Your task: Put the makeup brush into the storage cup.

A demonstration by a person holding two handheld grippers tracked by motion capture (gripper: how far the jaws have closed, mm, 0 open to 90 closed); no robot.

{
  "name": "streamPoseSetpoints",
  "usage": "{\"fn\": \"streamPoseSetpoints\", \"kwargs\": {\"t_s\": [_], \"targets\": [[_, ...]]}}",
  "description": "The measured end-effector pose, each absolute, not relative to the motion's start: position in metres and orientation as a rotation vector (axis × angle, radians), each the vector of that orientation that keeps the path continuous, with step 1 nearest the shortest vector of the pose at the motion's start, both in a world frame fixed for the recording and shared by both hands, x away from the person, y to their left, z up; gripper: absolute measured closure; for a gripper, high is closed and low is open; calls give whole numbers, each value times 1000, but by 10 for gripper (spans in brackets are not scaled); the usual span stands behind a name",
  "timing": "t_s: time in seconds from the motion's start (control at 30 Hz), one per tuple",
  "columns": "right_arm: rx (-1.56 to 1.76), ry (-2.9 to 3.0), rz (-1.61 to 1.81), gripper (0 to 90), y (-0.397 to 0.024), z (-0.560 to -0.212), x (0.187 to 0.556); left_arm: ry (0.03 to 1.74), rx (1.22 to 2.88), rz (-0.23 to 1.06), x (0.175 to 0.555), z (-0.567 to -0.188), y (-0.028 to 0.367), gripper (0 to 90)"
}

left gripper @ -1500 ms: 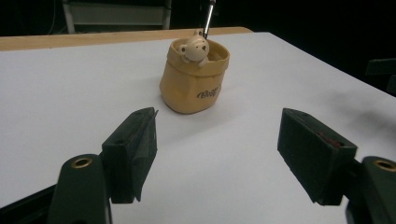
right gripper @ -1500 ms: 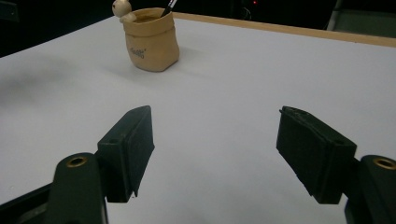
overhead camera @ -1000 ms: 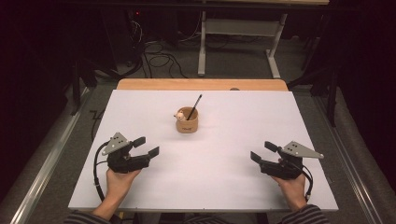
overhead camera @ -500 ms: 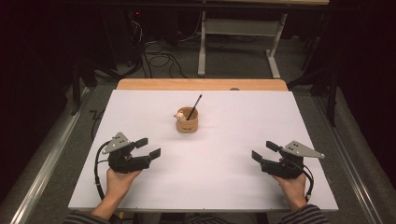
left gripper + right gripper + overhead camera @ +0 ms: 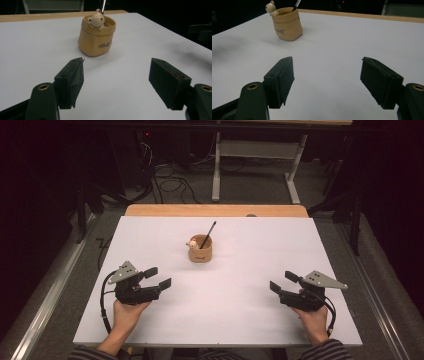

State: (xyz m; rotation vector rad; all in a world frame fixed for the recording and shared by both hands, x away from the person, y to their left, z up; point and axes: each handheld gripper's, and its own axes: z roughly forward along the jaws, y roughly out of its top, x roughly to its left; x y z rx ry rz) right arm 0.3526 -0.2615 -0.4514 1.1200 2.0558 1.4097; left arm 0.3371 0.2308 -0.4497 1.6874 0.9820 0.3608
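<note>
Toward the table's point(image 5: 150, 240) far edge, midway across, stands the tan pot point(image 5: 200, 250) holding a pen point(image 5: 208, 234). Near the front corners, left gripper point(image 5: 158, 277) and right gripper point(image 5: 281, 282) gape empty. From the left gripper view, the pot's lettering faces squarely.

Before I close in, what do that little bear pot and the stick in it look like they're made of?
The bear pot looks like glazed ceramic or moulded resin shaped as a crumpled paper bag: smooth tan surface, fixed creases, soft sheen, printed lettering. I can't tell which of the two. The stick is thin, dark and straight, probably a pen or brush handle of plastic or painted wood; it is too small to settle.
</note>
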Motion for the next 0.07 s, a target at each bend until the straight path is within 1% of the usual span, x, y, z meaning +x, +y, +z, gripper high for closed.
{"fn": "streamPoseSetpoints", "kwargs": {"t_s": [0.07], "targets": [[1129, 2052, 1418, 281, -262, -452, 354, 983, 1685, 370, 338, -449, 232, 286]]}}
